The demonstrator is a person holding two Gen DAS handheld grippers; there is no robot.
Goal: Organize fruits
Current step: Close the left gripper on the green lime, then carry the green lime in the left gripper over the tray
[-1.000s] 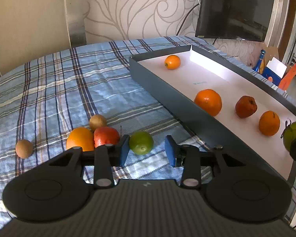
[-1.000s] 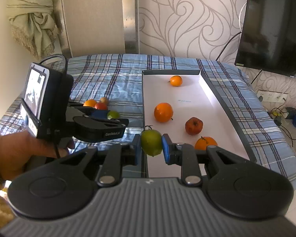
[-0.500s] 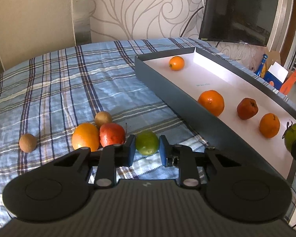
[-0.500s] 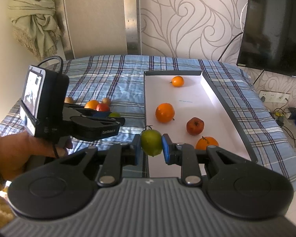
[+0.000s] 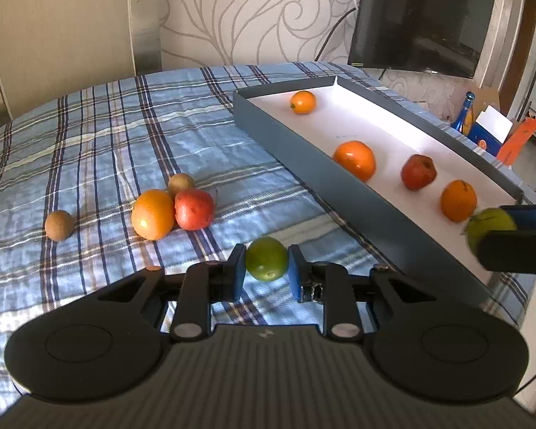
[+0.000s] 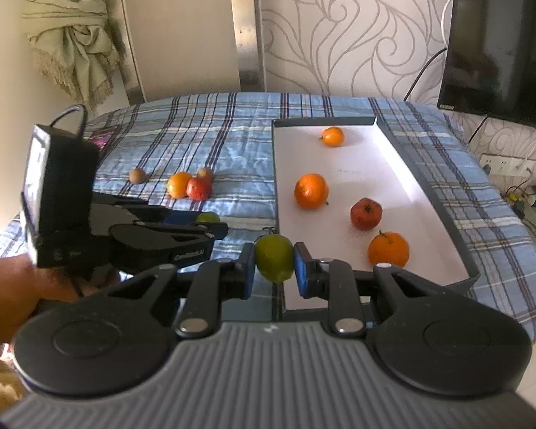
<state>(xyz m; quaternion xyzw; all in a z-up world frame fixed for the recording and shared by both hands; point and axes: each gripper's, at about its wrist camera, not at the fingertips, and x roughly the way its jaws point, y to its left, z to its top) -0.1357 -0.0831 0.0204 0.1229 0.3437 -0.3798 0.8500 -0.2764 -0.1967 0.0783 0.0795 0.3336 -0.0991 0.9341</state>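
Observation:
My left gripper [image 5: 267, 268] is shut on a green lime [image 5: 267, 263], its blue pads pressing both sides, just above the plaid bedspread. My right gripper [image 6: 274, 268] is shut on a green pear-like fruit [image 6: 274, 256] near the front corner of the grey tray [image 6: 425, 178]; the same fruit [image 5: 489, 227] shows at the right of the left wrist view. Inside the tray lie a small orange [image 5: 303, 101], a big orange [image 5: 355, 160], a red apple [image 5: 418, 171] and another orange [image 5: 458, 200]. On the bed sit an orange [image 5: 152, 213], a red apple [image 5: 194, 209] and two brown kiwis [image 5: 59, 225].
The tray's dark near wall [image 5: 339, 193] runs diagonally to the right of the left gripper. A television [image 5: 421, 18] hangs on the wall behind. A person's hand [image 6: 14, 286] holds the left gripper. Boxes and a bottle [image 5: 468, 118] stand beyond the bed's right edge.
The left gripper's jaws closed onto the green lime and drew it away from the orange and red apple, toward the tray. The right gripper kept still with its green fruit.

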